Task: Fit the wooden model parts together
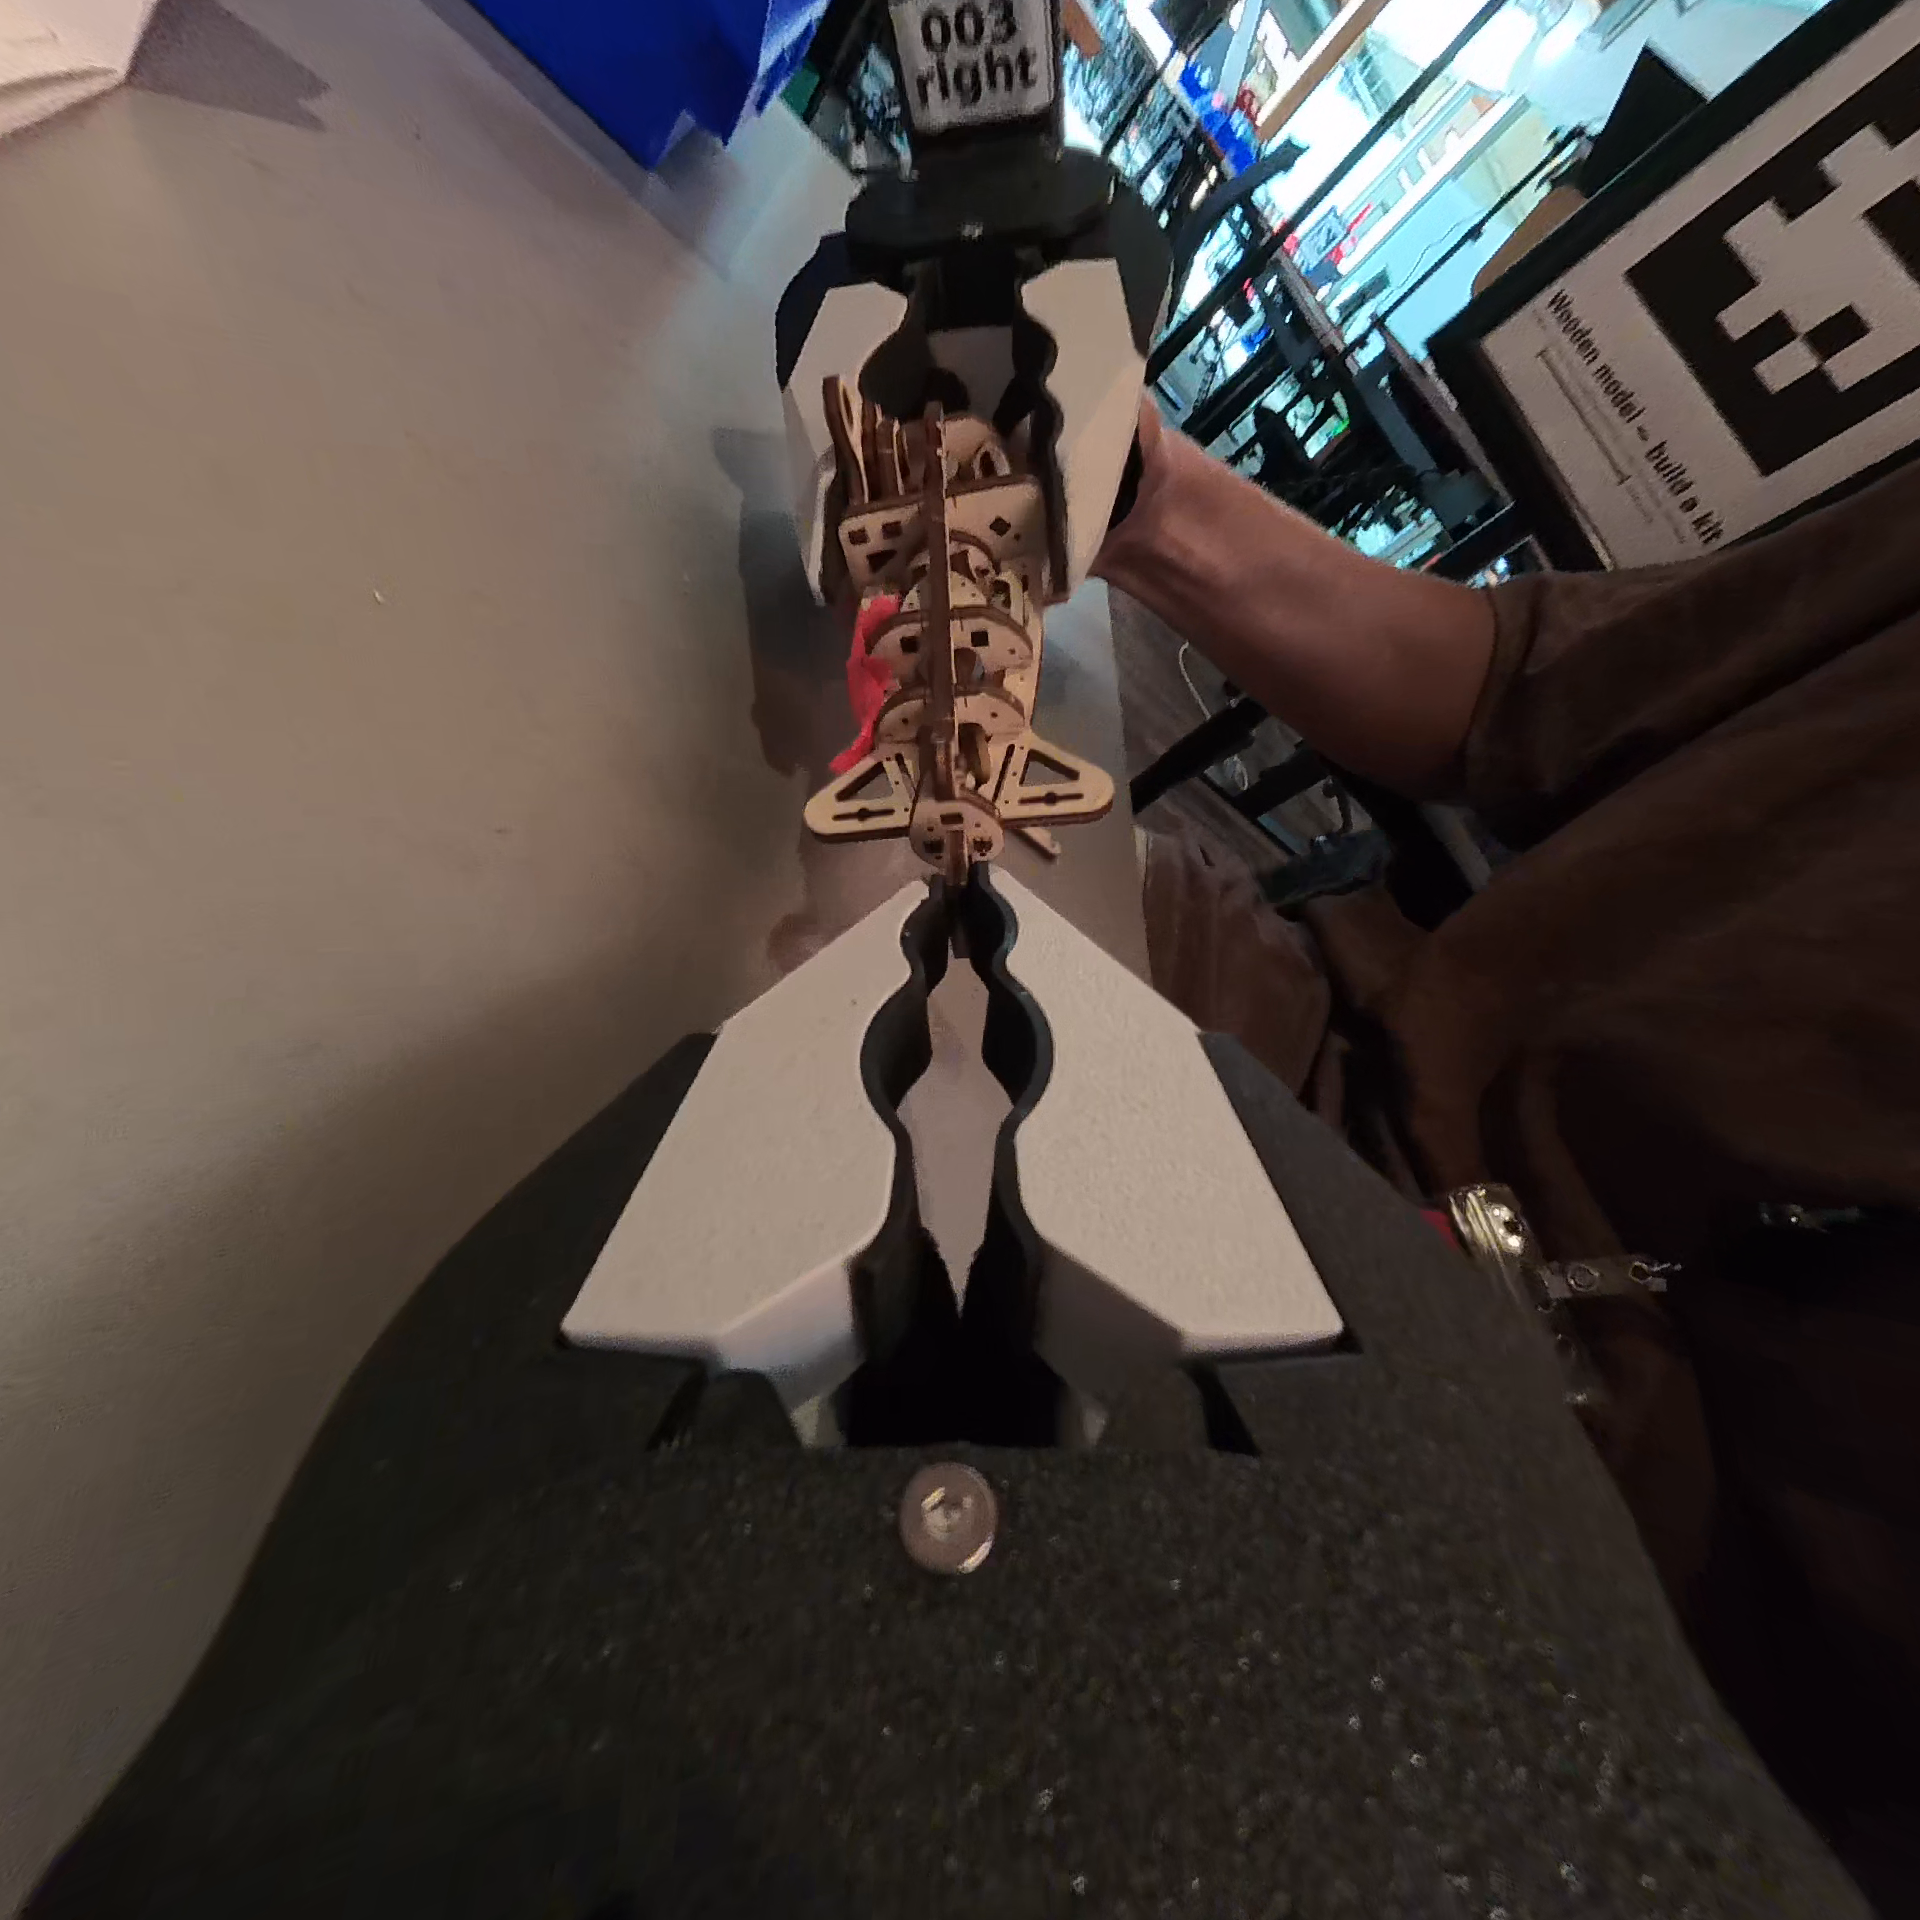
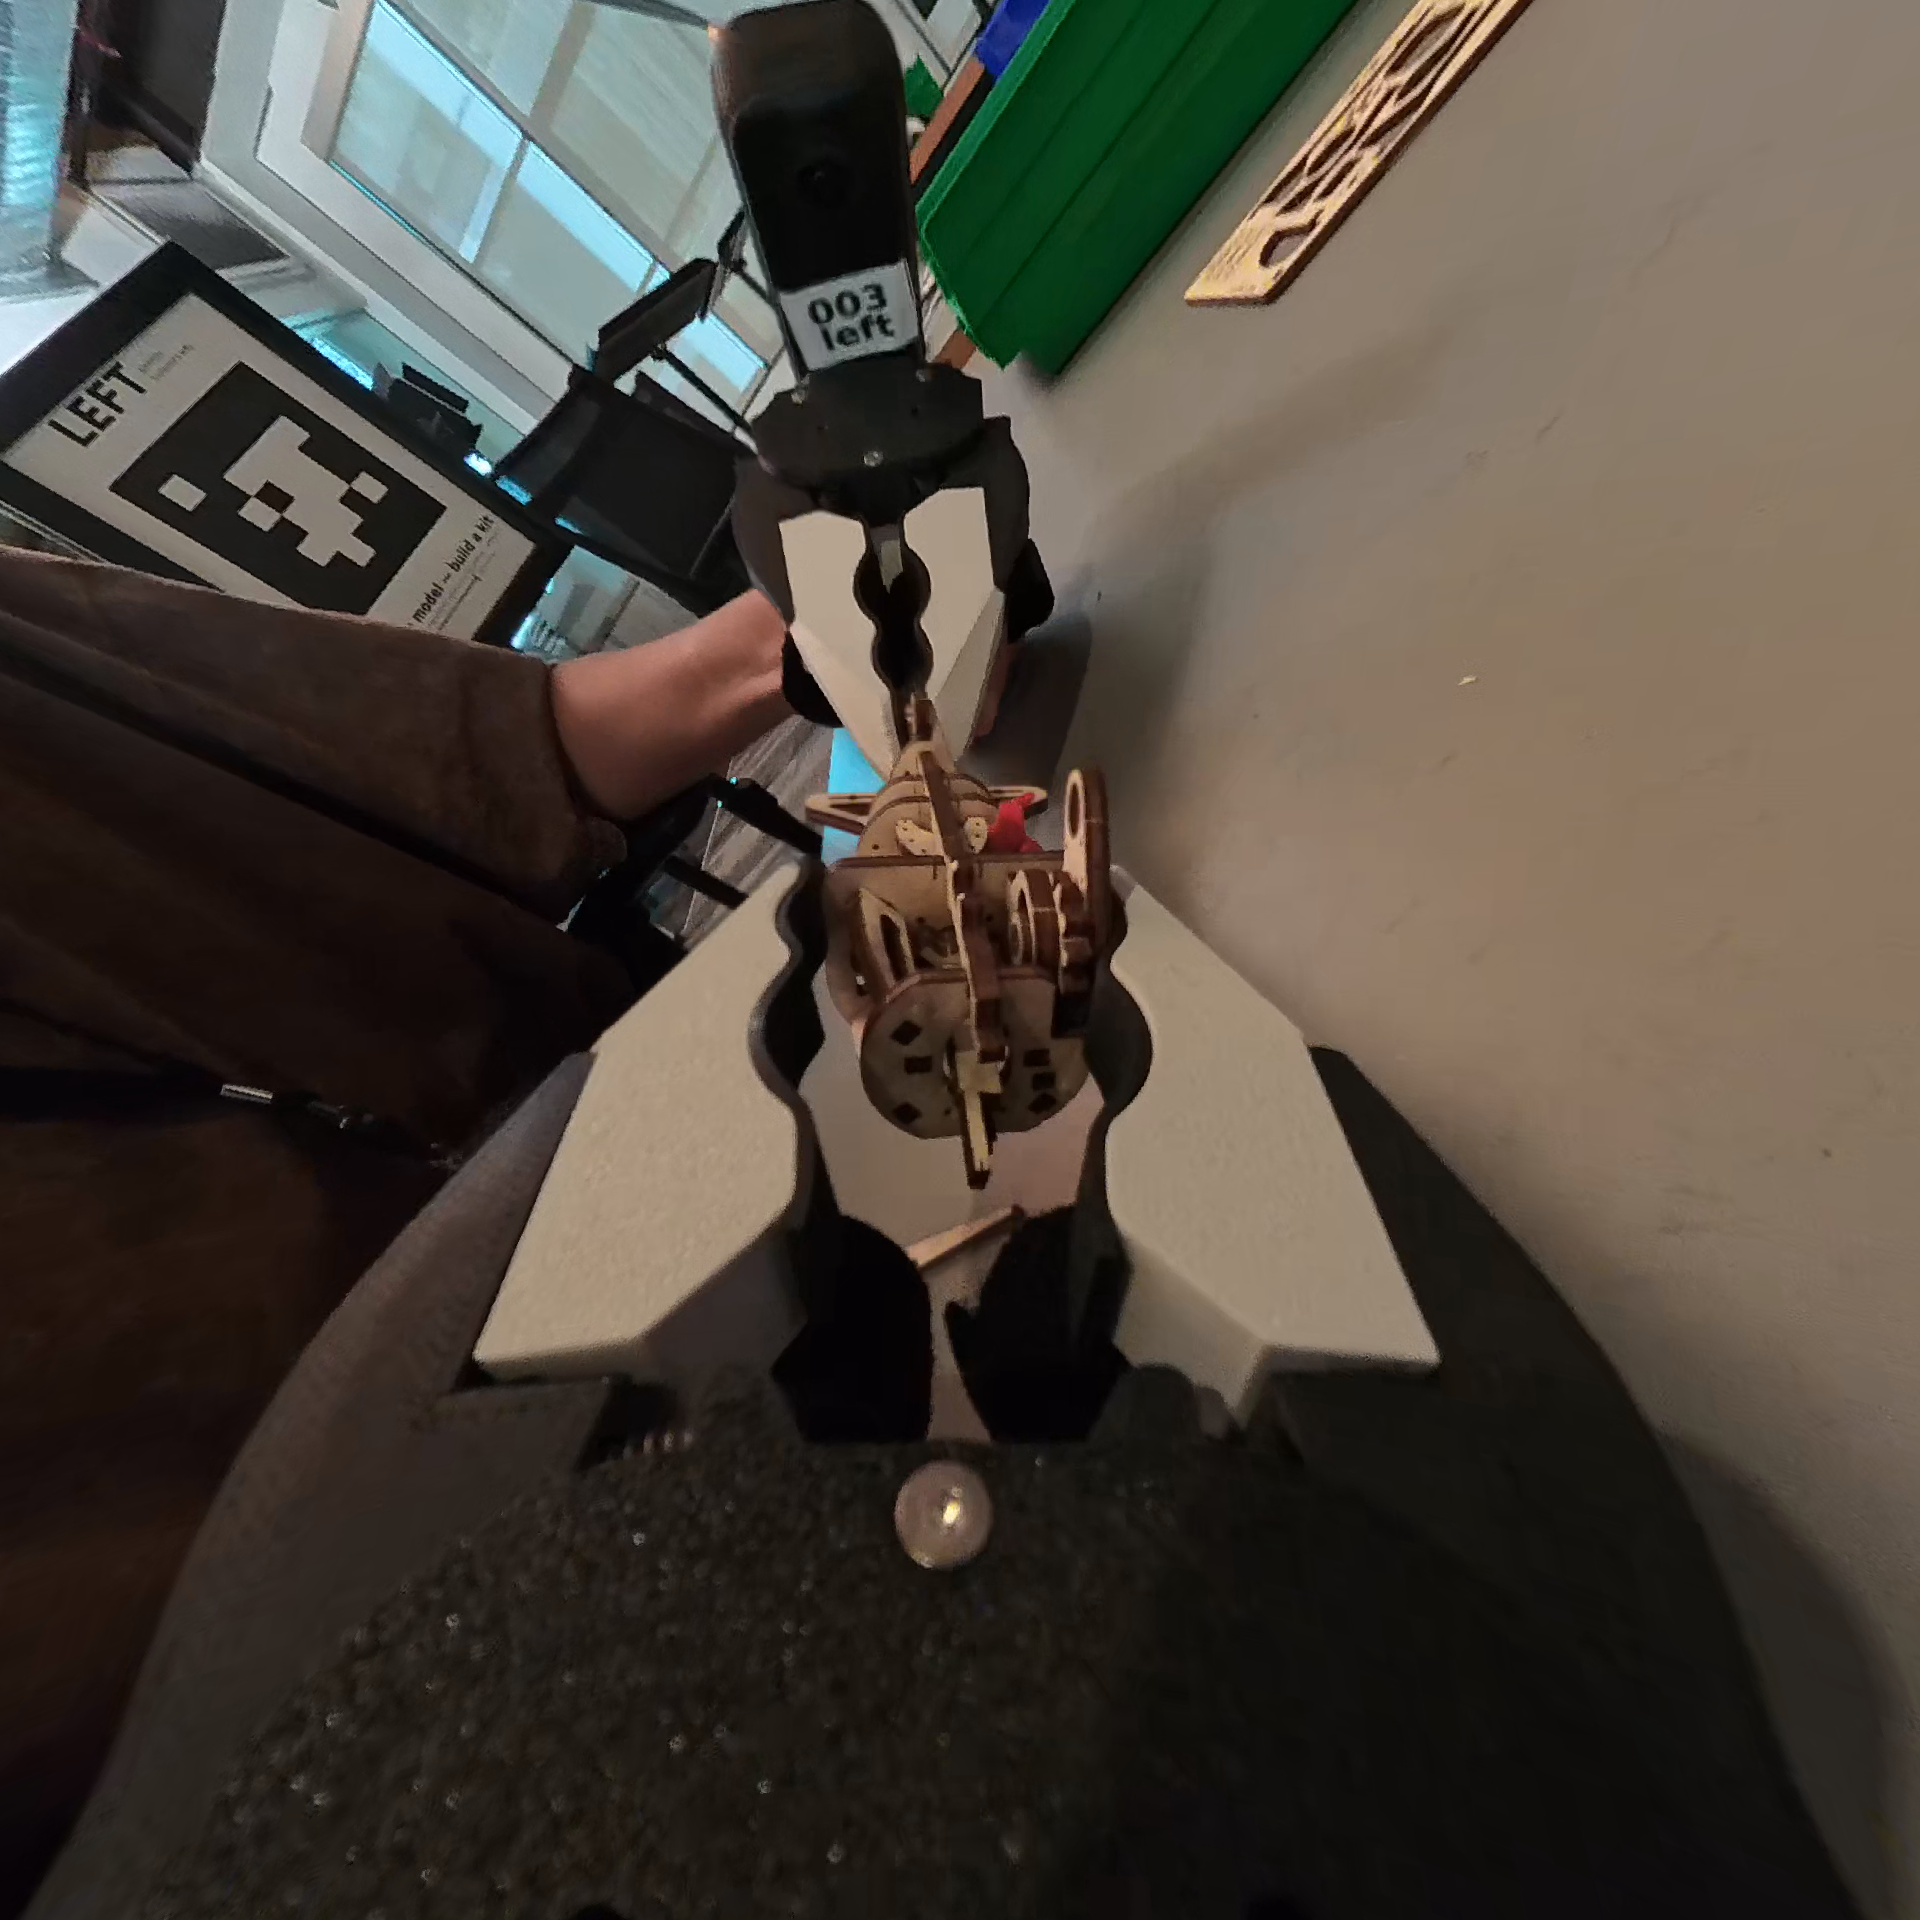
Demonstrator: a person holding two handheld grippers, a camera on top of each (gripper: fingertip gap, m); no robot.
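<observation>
A pale wooden model (image 1: 961, 665) with ribs, a triangular tail plate and a small red part hangs in the air between my two grippers, above the table. My right gripper (image 2: 961, 914) is shut on its thick end, a round plate with dark holes (image 2: 935, 1070); it also shows at the top of the left wrist view (image 1: 940, 520). My left gripper (image 1: 956, 914) is shut on the thin wooden strip at the model's tail end; it also shows in the right wrist view (image 2: 906, 717). The strip runs along the model's middle.
The beige table (image 1: 312, 675) lies beneath. A green bin (image 2: 1091, 177) and a wooden sheet with cut-outs (image 2: 1340, 166) are at the far side. A blue bin (image 1: 644, 62) and a framed marker sign (image 1: 1714, 343) stand nearby. A person's brown sleeve (image 1: 1662, 831) is close. The left gripper's tips are roughly 7 centimeters from the right gripper's.
</observation>
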